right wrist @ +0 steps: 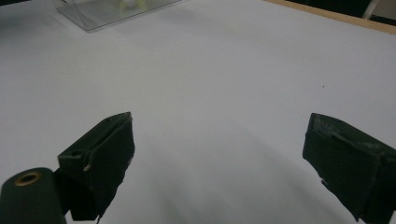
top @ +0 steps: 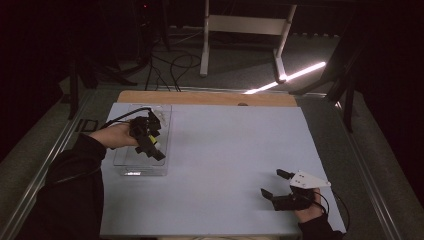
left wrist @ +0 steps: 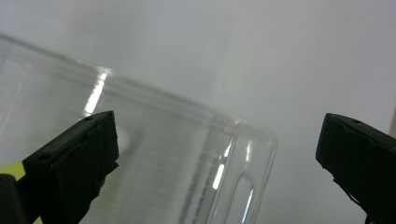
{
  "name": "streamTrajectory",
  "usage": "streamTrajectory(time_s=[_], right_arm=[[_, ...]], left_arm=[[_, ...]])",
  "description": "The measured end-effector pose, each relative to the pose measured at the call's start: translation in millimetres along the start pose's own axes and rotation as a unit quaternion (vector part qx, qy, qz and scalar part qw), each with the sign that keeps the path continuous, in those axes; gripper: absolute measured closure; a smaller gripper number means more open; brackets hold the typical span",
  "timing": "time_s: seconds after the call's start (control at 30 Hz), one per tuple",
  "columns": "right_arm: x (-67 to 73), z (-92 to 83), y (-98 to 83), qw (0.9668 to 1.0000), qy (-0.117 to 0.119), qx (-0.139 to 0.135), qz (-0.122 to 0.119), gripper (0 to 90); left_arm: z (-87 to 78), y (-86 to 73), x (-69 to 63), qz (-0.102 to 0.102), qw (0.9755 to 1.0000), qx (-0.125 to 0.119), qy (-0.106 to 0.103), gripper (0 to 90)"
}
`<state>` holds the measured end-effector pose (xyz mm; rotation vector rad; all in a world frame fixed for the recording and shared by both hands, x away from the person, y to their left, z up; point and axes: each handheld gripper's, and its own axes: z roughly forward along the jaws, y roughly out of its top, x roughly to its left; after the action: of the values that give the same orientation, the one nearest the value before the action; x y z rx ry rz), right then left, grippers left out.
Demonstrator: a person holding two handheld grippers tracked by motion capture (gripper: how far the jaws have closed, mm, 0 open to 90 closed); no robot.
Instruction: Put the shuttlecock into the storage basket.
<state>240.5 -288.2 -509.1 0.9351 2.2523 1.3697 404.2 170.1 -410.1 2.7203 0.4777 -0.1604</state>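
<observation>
Jaws of my left gripper (top: 150,141) stand wide apart with nothing between them, poised over the clear plastic box (top: 131,166) that sits on the left part of the table (top: 220,150). On my right, the right gripper (top: 276,186) sits low over the bare near-right corner, its jaws spread and empty, well apart from the box.
</observation>
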Motion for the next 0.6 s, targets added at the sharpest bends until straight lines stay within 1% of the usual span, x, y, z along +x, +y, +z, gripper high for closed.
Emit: streamTrajectory(time_s=[0.13,0.2,0.23,0.27,0.3,0.37,0.4,0.53,0.6], right_arm=[[0.0,-0.1,0.0,1.0000,-0.001,0.000,-0.001,9.0],[0.0,-0.2,0.1,1.0000,-0.001,0.000,0.000,9.0],[-0.1,-0.2,0.0,1.0000,-0.001,0.000,-0.001,9.0],[-0.1,-0.4,0.0,1.0000,-0.001,0.000,-0.001,9.0],[-0.1,-0.5,0.0,1.0000,-0.001,-0.001,0.000,9.0],[-0.2,-0.5,-0.2,1.0000,0.000,0.000,0.001,9.0],[-0.3,-0.5,-0.3,1.0000,0.000,0.000,0.002,9.0],[-0.1,-1.0,0.0,1.0000,0.000,-0.001,0.000,9.0],[0.0,-1.1,0.1,1.0000,-0.001,-0.001,0.000,9.0]], left_arm=[[0.6,7.9,-4.8,0.008,0.9999,-0.009,0.008,0.0],[1.9,12.2,-7.5,0.012,0.9997,-0.013,0.016,0.0],[2.6,14.5,-8.9,0.013,0.9997,-0.015,0.013,0.0],[3.1,16.8,-10.7,0.020,0.9996,-0.017,0.014,0.0],[3.7,19.3,-13.0,0.022,0.9994,-0.018,0.018,0.0],[4.6,24.2,-16.2,0.028,0.9992,-0.025,0.011,0.0],[4.9,26.5,-18.3,0.030,0.9990,-0.029,0.013,0.0],[6.8,34.5,-26.4,0.043,0.9983,-0.038,0.006,0.0],[8.8,37.6,-30.4,0.050,0.9979,-0.040,0.009,0.0]])
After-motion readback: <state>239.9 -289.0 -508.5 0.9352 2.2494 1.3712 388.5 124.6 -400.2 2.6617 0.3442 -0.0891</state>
